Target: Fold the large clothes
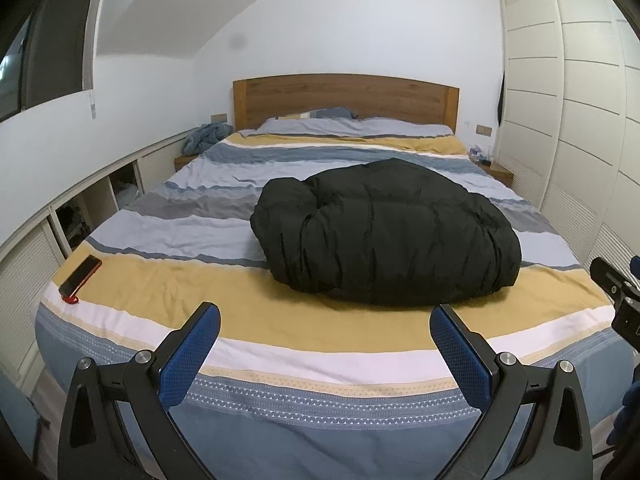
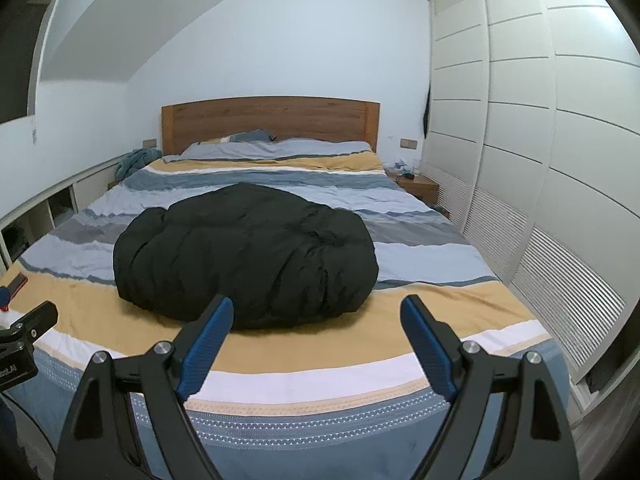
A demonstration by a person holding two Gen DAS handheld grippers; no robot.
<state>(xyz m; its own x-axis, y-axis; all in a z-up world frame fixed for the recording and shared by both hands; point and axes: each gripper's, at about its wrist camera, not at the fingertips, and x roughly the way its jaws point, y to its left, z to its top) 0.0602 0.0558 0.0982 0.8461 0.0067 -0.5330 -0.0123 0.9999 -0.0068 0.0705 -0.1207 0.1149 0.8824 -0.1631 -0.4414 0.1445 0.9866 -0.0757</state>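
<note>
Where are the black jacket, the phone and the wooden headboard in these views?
black jacket (image 1: 384,232), left wrist view, middle of the bundle.
phone (image 1: 80,274), left wrist view, its dark screen.
wooden headboard (image 2: 272,120), right wrist view, centre panel.

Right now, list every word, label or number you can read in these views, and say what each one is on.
None can be read in full.
"...LAI": cut-off white letters on the left gripper's body, seen at the left edge of the right wrist view; the start is out of frame.
Phone on the bed: no text shows.
Black jacket: no label or brand shows.
Right gripper: no marking shows.
</note>
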